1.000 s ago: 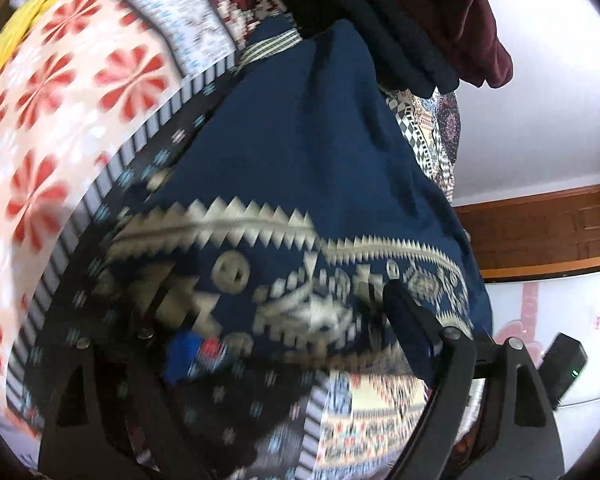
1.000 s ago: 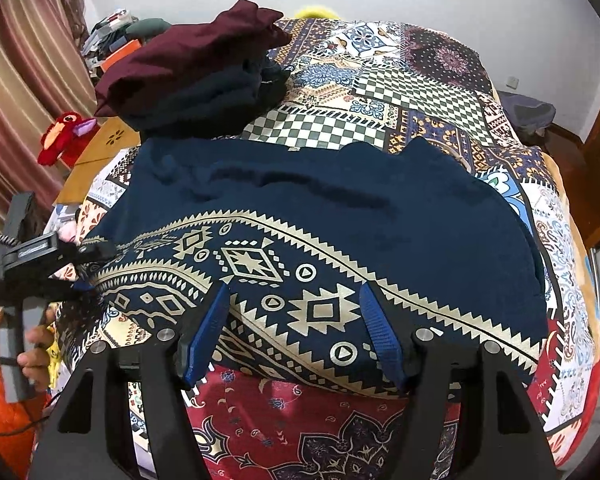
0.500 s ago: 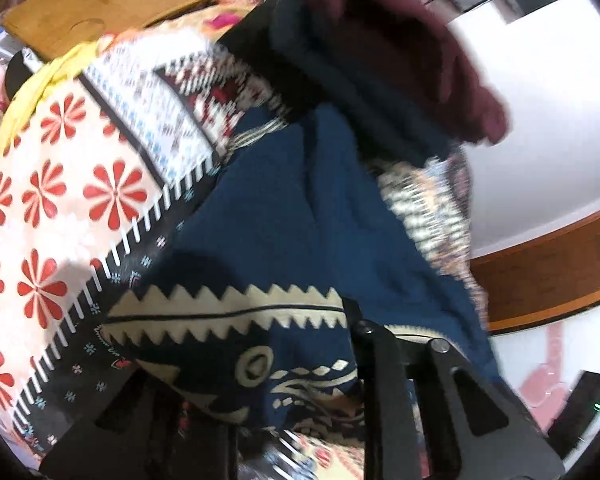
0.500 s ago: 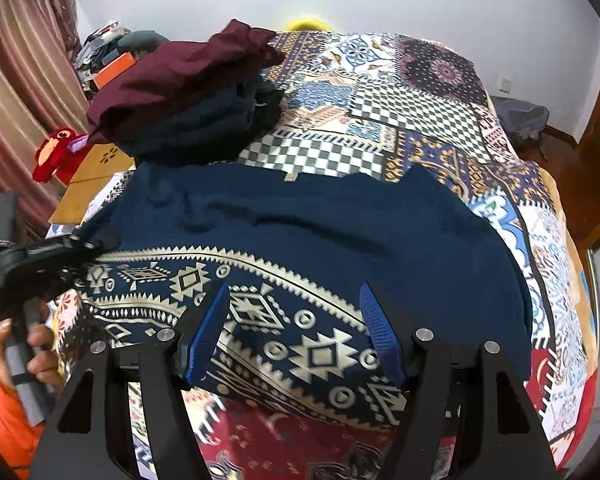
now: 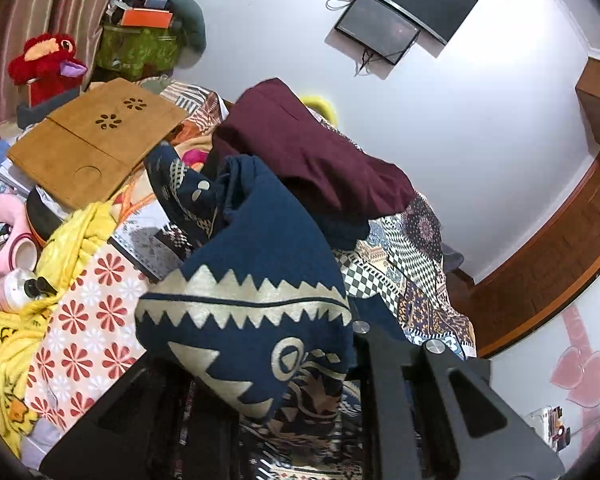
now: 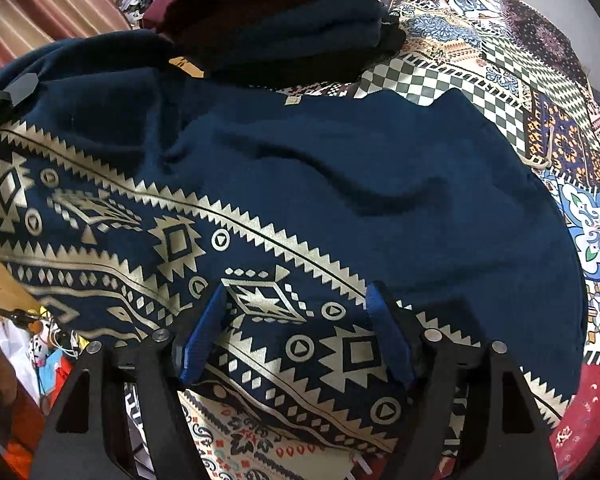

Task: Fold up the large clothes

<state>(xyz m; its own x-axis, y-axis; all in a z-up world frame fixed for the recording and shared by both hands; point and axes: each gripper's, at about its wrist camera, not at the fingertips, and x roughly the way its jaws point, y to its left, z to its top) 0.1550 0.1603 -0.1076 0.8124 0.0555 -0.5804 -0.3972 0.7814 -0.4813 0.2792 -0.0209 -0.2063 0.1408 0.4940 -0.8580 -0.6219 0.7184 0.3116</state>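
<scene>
A large navy garment with a gold geometric band (image 6: 340, 184) lies spread on the patchwork bed. My left gripper (image 5: 268, 392) is shut on its left edge and holds it lifted; the cloth (image 5: 260, 280) drapes over the fingers and hides the tips. In the right wrist view the left gripper's tip (image 6: 18, 90) shows at the garment's raised far-left corner. My right gripper (image 6: 296, 332) is open, its blue pads (image 6: 200, 340) spread just above the patterned band near the garment's near edge.
A stack of folded maroon and dark blue clothes (image 6: 284, 20) sits on the bed (image 6: 480, 60) just behind the garment. A wooden board (image 5: 92, 140), yellow cloth (image 5: 72, 232) and a red plush toy (image 5: 44, 64) lie left of the bed. A white wall stands behind.
My left gripper has closed on the garment's left edge and lifted it up and toward the folded stack. My right gripper has moved forward and lower over the patterned band, still open.
</scene>
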